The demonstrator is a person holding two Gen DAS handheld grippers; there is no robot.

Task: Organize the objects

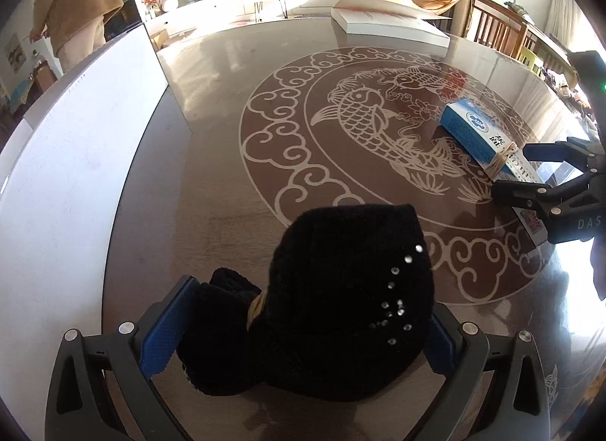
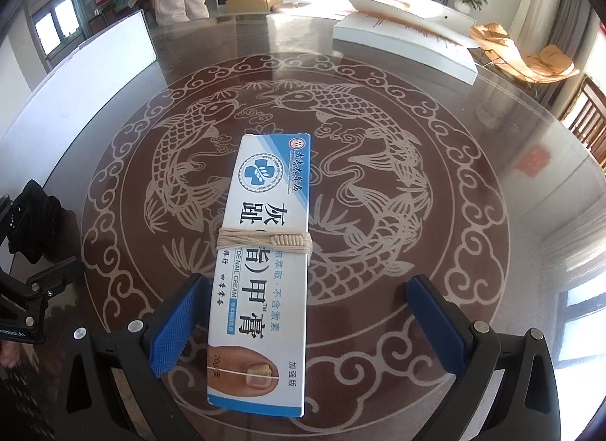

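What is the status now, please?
Left gripper shut on black hat. Right gripper open around cream box. Nothing in the way.

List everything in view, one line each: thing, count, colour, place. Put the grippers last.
knit hat: 1, black with small shiny studs, near edge of the table, between the left gripper's fingers
cream box: 1, white and blue, tied with pale string, table centre, between the right gripper's fingers
flat box: 1, white, far side of the table, lid raised
white board: 1, white, along the table's left edge
table: 1, dark brown with pale fish pattern
person: 1, tan top, pale trousers, standing beyond the table
left gripper: 1, black with blue pads, around the hat
right gripper: 1, black with blue pads, open, astride the cream box
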